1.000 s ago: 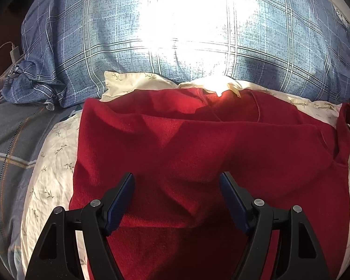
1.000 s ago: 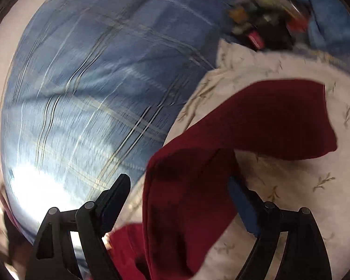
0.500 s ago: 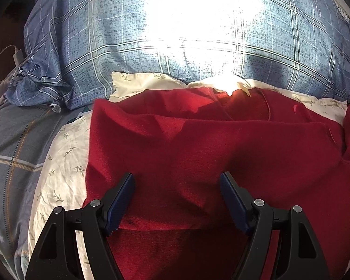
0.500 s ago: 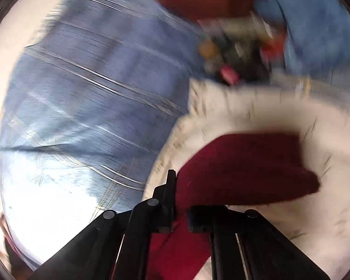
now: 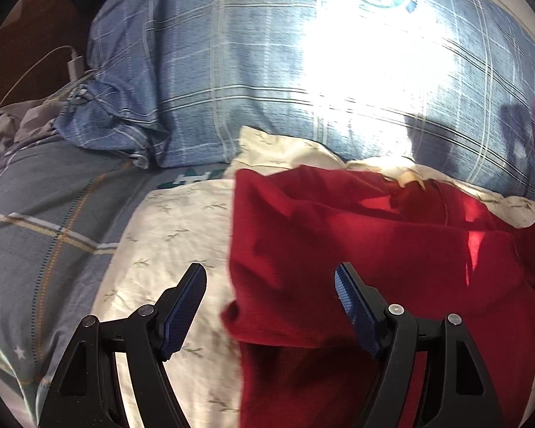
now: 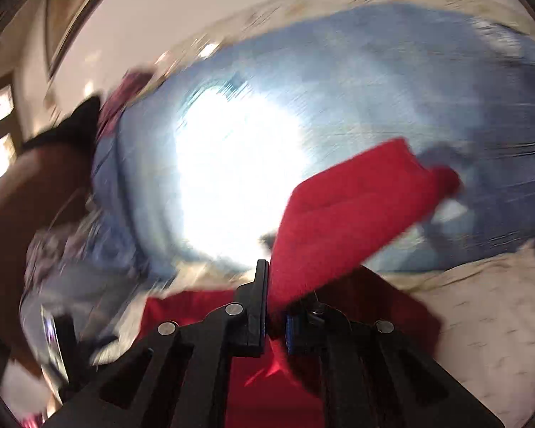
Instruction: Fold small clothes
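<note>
Red garment [image 5: 367, 249] partly folded, sleeve [image 6: 349, 210] pinched in right tongs [image 6: 274, 324]

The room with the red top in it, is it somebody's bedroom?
Most likely a bedroom, yes. The red top lies on a cream sheet spread over a bed, with a big blue plaid pillow behind it. A white charger cable sits at the bedside.
</note>
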Motion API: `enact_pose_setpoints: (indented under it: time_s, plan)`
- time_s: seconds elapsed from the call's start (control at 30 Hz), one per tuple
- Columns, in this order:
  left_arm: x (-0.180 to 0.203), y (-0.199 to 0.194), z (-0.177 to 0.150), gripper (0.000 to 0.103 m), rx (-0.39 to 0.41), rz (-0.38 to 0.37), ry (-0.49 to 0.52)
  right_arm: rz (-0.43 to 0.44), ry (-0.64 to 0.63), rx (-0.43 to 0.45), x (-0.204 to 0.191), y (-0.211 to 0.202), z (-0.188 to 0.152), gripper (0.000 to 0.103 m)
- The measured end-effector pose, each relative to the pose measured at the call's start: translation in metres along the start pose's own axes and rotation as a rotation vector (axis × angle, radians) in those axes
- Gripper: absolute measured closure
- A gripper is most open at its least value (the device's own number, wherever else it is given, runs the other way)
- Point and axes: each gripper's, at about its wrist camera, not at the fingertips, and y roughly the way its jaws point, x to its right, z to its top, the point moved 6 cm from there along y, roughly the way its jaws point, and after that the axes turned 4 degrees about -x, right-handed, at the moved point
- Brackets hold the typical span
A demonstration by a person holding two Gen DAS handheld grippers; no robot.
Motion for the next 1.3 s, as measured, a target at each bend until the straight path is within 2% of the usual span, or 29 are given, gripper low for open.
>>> enact_pose_setpoints:
  time_s: [0.07, 0.17, 0.3, 0.33, 0.4, 0.57, 0.83, 0.93, 1.03, 1.3]
  plan:
    - [-0.01, -0.003, -0.002, 0.029, 0.015, 0.028, -0.008, 0.024, -0.067, -0.08, -0.035, 0.037, -0.027, 0.097]
    - [-0.026, -0.006, -0.006, 0.029, 0.028, 0.066, -0.025, 0.056, -0.096, -0.205, -0.07, 0.086, -0.072, 0.097]
    - [-0.042, -0.004, -0.01, 0.029, 0.017, 0.071, -0.056, 0.014, -0.179, -0.308, -0.083, 0.127, -0.113, 0.096]
    - [-0.046, -0.003, -0.011, 0.029, 0.016, 0.072, -0.064, 0.009, -0.189, -0.319, -0.086, 0.129, -0.118, 0.092]
    - [-0.053, -0.002, -0.011, 0.029, 0.017, 0.069, -0.077, 0.014, -0.194, -0.323, -0.088, 0.123, -0.116, 0.09]
    - [-0.059, 0.001, -0.009, 0.029, 0.019, 0.047, -0.103, 0.03, -0.212, -0.334, -0.094, 0.108, -0.107, 0.074]
    - [-0.055, -0.002, -0.01, 0.029, 0.029, 0.053, -0.074, 0.017, -0.249, -0.32, -0.108, 0.118, -0.114, 0.069]
    - [-0.056, -0.002, -0.011, 0.029, 0.029, 0.055, -0.077, 0.007, -0.249, -0.319, -0.107, 0.121, -0.114, 0.072]
    - [-0.056, -0.002, -0.011, 0.029, 0.028, 0.053, -0.081, 0.004, -0.254, -0.302, -0.107, 0.12, -0.111, 0.089]
    - [-0.056, -0.003, -0.01, 0.029, 0.032, 0.059, -0.082, 0.059, -0.247, -0.227, -0.126, 0.1, -0.1, 0.092]
